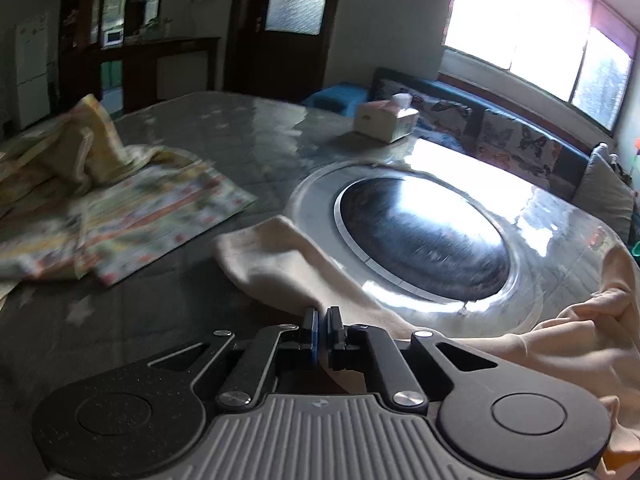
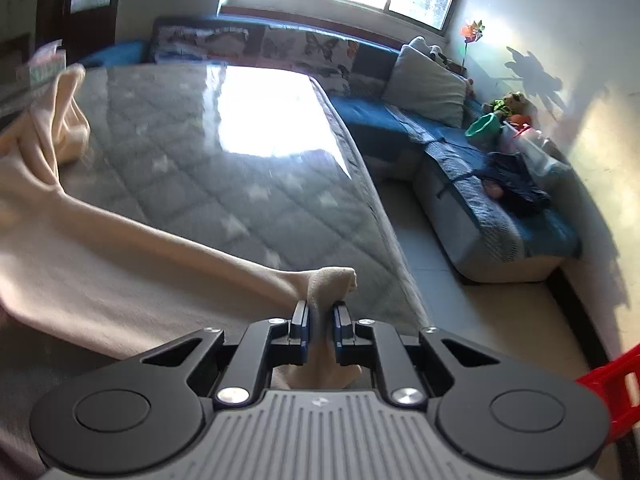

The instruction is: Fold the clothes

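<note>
A cream garment (image 1: 288, 264) lies stretched across the glass-topped table (image 1: 224, 136). My left gripper (image 1: 322, 316) is shut on an edge of it, with cloth running away to the right and forward. In the right wrist view the same cream garment (image 2: 120, 256) spreads to the left. My right gripper (image 2: 321, 312) is shut on a bunched corner of it near the table's right edge (image 2: 360, 184). A second, patterned yellow garment (image 1: 120, 208) lies partly folded at the left of the table.
A round inset hob (image 1: 420, 232) sits in the table's middle. A tissue box (image 1: 386, 120) stands at the far side. A blue sofa with cushions (image 2: 460, 152) runs along the wall under the window. A red object (image 2: 612, 384) shows at the right edge.
</note>
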Motion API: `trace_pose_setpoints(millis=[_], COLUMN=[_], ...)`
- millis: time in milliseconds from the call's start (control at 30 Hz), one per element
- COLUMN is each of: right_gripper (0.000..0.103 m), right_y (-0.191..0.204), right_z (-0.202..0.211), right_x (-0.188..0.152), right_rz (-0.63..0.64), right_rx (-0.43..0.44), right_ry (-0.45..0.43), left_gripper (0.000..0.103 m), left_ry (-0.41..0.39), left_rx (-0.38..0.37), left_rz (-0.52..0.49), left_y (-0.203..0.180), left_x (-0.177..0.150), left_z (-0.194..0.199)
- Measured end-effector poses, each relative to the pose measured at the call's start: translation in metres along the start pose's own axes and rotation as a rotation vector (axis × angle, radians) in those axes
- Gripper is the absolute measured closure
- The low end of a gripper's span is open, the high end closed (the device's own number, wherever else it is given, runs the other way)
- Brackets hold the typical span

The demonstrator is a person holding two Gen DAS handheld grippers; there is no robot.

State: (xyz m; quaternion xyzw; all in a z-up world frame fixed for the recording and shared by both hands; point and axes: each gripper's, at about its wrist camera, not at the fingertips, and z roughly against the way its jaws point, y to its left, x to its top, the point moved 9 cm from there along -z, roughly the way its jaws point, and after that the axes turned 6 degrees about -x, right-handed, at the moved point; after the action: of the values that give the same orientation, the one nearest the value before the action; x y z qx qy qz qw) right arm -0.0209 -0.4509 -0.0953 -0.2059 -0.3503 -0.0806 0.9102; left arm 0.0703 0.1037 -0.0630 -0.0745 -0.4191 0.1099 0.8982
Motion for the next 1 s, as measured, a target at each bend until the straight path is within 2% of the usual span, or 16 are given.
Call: trace_pose_setpoints(millis=[100,233,367,433,467,567,767,1000], right_gripper=[0.090,0.085,0.080,0.071,0.070,0.070,0.070,0.070], right_y=[-0.001,-0.003,-0.005,-0.005,-0.003,0.013,0.070,0.117], right_z=[0.009,0.022,0.040,0.046,0.048,0.046,0.022,-0.018], right_x=[-0.007,0.009,0.037,0.055,0.062,0.084,0.120,0.147], right_rz=[0.016,-0.059,-0.047,-0.052,-0.055,-0.068,-0.083,-0.102], right_rx=[0.025,0.138,0.146,0.163,0.176,0.251,0.446,0.558], right_ry=[0.024,0.018,-0.051,-0.091,-0.105,-0.131,-0.112,-0.050], left_gripper=[0.098,0.091,0.077,0.068,0.064,0.057,0.056,0.056], left_ry=[0.044,0.073,0.056,0.041,0.029,0.025,0.065,0.123], left_rx=[-0.022,-0.057,-0.070,-0.084,-0.092,-0.149,-0.276,-0.377], left_rz=[-0.005,-0.032,-0.080,-0.107,-0.117,-0.155,-0.247,-0.379], left_y=[0.004,0.001,0.002,-0.002,-0.005,-0.030,-0.093,-0.165], left_x=[-0.012,-0.014,-0.002,0.006,0.011,0.020,0.027,0.030], left_z=[0.003,0.005,0.016,0.021,0.023,0.017,-0.013,-0.060])
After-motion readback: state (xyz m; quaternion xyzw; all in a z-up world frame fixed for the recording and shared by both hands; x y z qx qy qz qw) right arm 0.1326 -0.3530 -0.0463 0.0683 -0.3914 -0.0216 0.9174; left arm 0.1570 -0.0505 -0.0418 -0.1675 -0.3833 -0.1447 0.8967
